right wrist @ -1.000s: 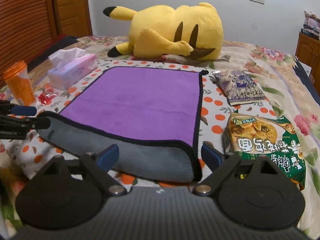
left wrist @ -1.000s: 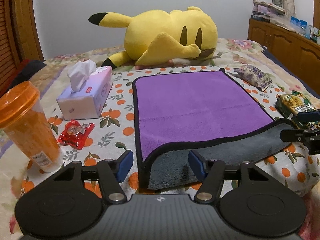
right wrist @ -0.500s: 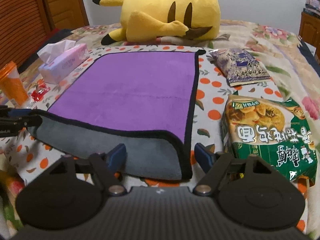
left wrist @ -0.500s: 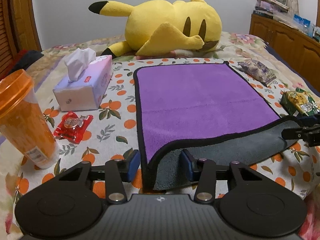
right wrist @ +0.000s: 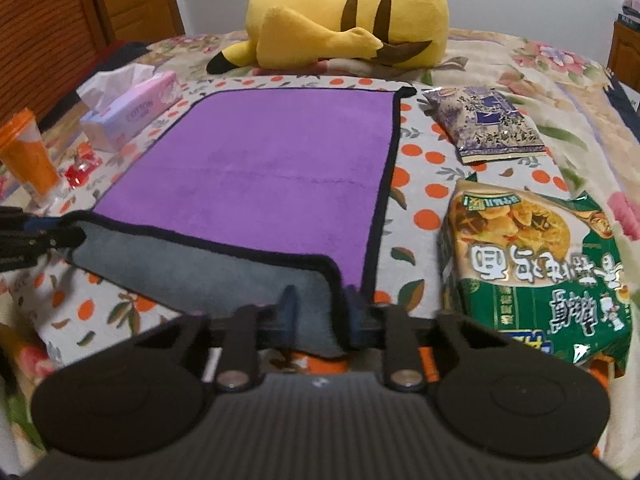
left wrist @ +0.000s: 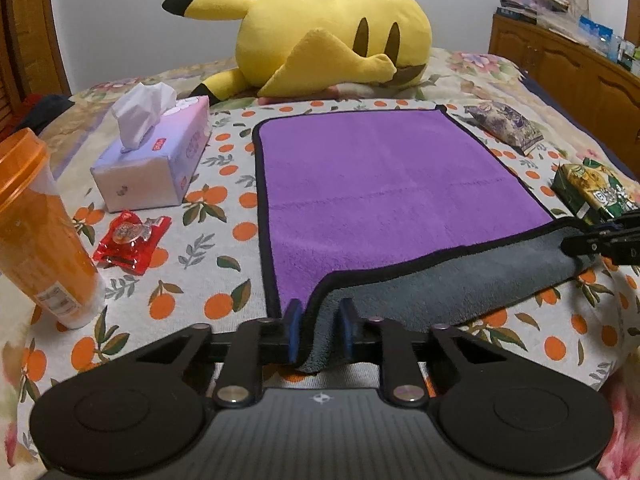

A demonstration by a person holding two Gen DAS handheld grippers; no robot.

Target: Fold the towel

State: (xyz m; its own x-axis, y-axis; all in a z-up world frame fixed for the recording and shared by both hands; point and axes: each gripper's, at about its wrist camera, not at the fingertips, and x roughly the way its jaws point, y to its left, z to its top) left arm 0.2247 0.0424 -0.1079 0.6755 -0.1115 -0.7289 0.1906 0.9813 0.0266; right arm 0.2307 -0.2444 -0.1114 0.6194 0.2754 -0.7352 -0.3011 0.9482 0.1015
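A purple towel (left wrist: pixel 384 184) with a black border and grey underside lies flat on the bed; it also shows in the right wrist view (right wrist: pixel 264 172). Its near edge is turned up, showing the grey side. My left gripper (left wrist: pixel 320 330) is shut on the towel's near left corner. My right gripper (right wrist: pixel 320 316) is shut on the near right corner. Each gripper shows in the other's view, the right gripper (left wrist: pixel 600 240) at the far right and the left gripper (right wrist: pixel 40 236) at the far left.
A yellow plush toy (left wrist: pixel 320 40) lies beyond the towel. A tissue box (left wrist: pixel 156 156), an orange cup (left wrist: pixel 36 232) and a red wrapper (left wrist: pixel 132 240) are left of it. A green noodle packet (right wrist: pixel 536 272) and a purple snack bag (right wrist: pixel 484 124) are right.
Both grippers were open around the towel's near corners; they have moved in and closed on them. The near edge is now pinched at both ends.
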